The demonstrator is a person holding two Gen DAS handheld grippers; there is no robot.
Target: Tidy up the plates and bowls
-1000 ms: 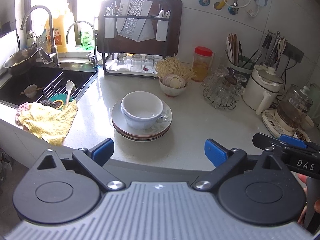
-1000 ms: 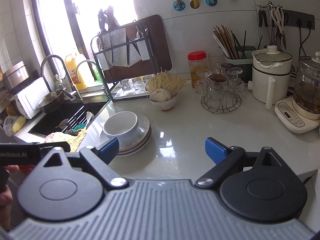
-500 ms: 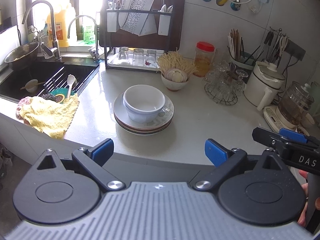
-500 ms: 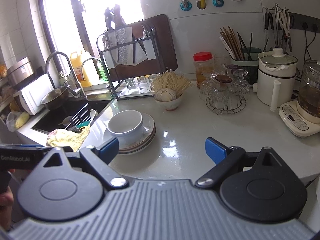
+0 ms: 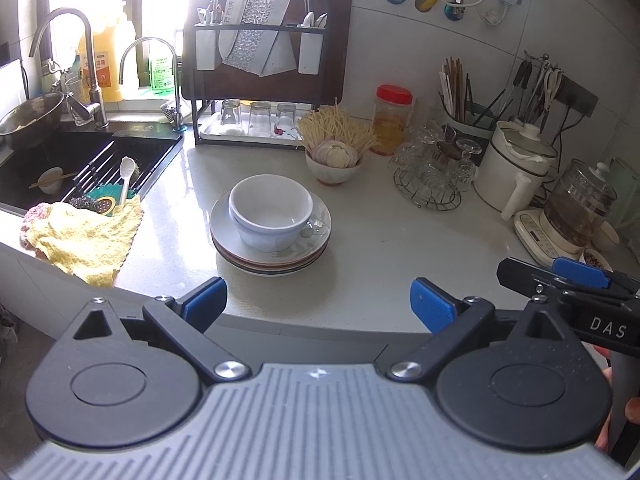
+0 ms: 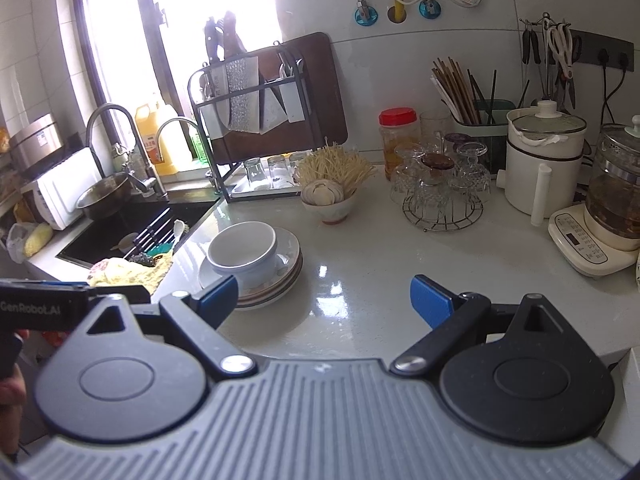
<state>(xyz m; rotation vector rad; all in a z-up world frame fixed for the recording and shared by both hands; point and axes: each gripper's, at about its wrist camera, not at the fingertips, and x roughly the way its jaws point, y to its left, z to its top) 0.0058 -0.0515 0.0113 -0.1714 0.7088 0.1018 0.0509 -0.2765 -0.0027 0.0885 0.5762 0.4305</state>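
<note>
On the counter (image 5: 380,256), a white bowl (image 5: 271,210) sat on your stack of plates (image 5: 272,248). Both your left hand-held gripper (image 5: 318,304) and right hand-held gripper (image 6: 324,300) were wide open, empty. Only the right view showed a microwave (image 6: 60,192).

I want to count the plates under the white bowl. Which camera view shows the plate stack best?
The left wrist view shows the plate stack best: it lies centred, unobstructed, with the layered rims visible beneath the white bowl. In the right wrist view the stack sits off to the left, and the right gripper's blue finger covers its near edge.
</note>
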